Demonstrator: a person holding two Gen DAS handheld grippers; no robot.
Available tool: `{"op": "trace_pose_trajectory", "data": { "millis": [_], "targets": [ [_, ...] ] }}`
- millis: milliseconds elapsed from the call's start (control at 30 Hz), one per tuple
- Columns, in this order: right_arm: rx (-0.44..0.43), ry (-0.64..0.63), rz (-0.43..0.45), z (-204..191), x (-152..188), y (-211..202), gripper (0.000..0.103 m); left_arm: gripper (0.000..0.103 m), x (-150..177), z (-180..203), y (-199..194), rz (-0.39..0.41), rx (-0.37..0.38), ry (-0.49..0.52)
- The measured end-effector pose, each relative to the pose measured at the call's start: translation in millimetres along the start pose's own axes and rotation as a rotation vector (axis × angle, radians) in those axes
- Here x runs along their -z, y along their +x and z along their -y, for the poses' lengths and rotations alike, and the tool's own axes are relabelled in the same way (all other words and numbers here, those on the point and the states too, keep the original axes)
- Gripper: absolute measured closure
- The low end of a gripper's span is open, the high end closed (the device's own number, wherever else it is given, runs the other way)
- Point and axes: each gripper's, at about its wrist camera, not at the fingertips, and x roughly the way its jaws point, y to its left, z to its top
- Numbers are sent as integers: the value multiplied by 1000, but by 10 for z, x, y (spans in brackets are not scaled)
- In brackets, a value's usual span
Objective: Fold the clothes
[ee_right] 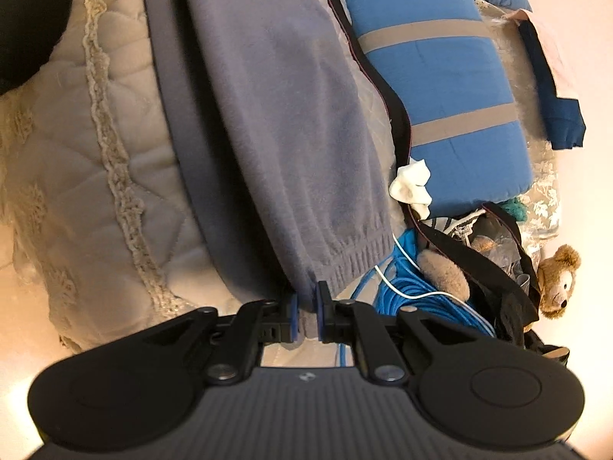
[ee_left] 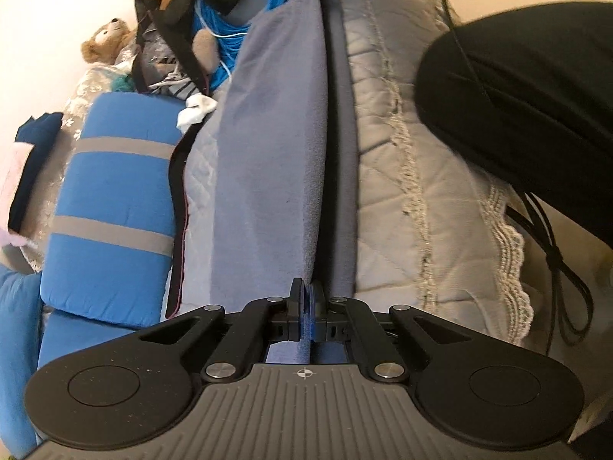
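Grey fleece fills our left wrist view: the sweatpants (ee_left: 268, 161) run in a long strip away from us over the quilted bed cover (ee_left: 402, 176), and our left gripper (ee_left: 306, 312) is clamped tight on their near end, blue pads pressed into the fold. To the right we see the cover's lace edge (ee_left: 509, 268) hanging off the bedside, with a black rounded shape (ee_left: 528, 96) and thin black cables (ee_left: 563, 268) over it. Left of the pants lies a blue folded blanket (ee_left: 115, 222) with grey stripes; at the far end, a coil of blue cable (ee_left: 245, 11) and a teddy bear (ee_left: 107, 40) against the pale wall.

Over to the right wrist view: we have the ribbed cuff (ee_right: 352, 257) of the pants right at our right gripper (ee_right: 305, 316), jaws pinching the fabric just below the cuff. The leg stretches away across the cover (ee_right: 76, 176). Beside it sit the striped blanket (ee_right: 452, 96), a white crumpled cloth (ee_right: 412, 186), the blue cable coil (ee_right: 406, 287) and the bear (ee_right: 557, 281) at the bed's edge.
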Motion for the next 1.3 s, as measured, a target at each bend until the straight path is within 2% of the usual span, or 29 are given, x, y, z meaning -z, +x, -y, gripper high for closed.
{"op": "trace_pose_trajectory", "data": {
  "millis": [367, 400, 467, 500, 533, 567, 600, 633, 667, 700, 733, 767, 800, 900, 1033, 1133, 1300],
  "targets": [
    [1, -26, -36, -82, 50, 57, 103, 101, -5, 142, 80, -13, 8, 25],
    [6, -39, -37, -110, 40, 55, 98, 98, 4, 150, 105, -17, 8, 18],
    [21, -48, -38, -138, 29, 30, 60, 98, 9, 180, 124, -20, -12, 15],
    [24, -43, -40, -134, 28, 13, 38, 98, 12, 199, 128, -20, -24, 18],
    [24, -28, -35, -117, 26, -22, 22, 98, 14, 207, 121, -20, -29, 13],
    [20, -11, -31, -99, 23, -59, 17, 98, 16, 214, 115, -20, -33, 7],
    [5, 10, -25, -78, 18, -104, 14, 94, 17, 218, 107, -23, -42, 4],
    [9, 23, -23, -72, 11, -140, 13, 89, 17, 222, 100, -25, -51, 2],
    [12, 36, -20, -68, 3, -175, 12, 75, 23, 229, 83, -25, -81, 5],
    [10, 48, -14, -71, -12, -214, 9, 56, 28, 236, 67, -25, -111, 7],
    [1, 67, -7, -72, -34, -254, 5, 46, 42, 233, 31, -20, -146, 2],
    [-7, 86, 0, -73, -57, -292, 4, 27, 61, 216, -11, -10, -143, -10],
    [-10, 106, 13, -73, -88, -330, 1, 23, 80, 199, -54, -1, -140, -23],
    [-20, 199, 71, -46, -223, -475, 0, 23, 164, 190, -160, -7, -125, -39],
    [-18, 342, 173, 43, -434, -671, 0, 23, 341, 141, -316, -21, -145, -88],
    [-52, 462, 245, 118, -611, -786, 0, 23, 494, 63, -425, -34, -170, -137],
    [-169, 690, 289, 220, -1018, -853, 0, 23, 764, -56, -581, -71, -216, -195]
  ]
}}
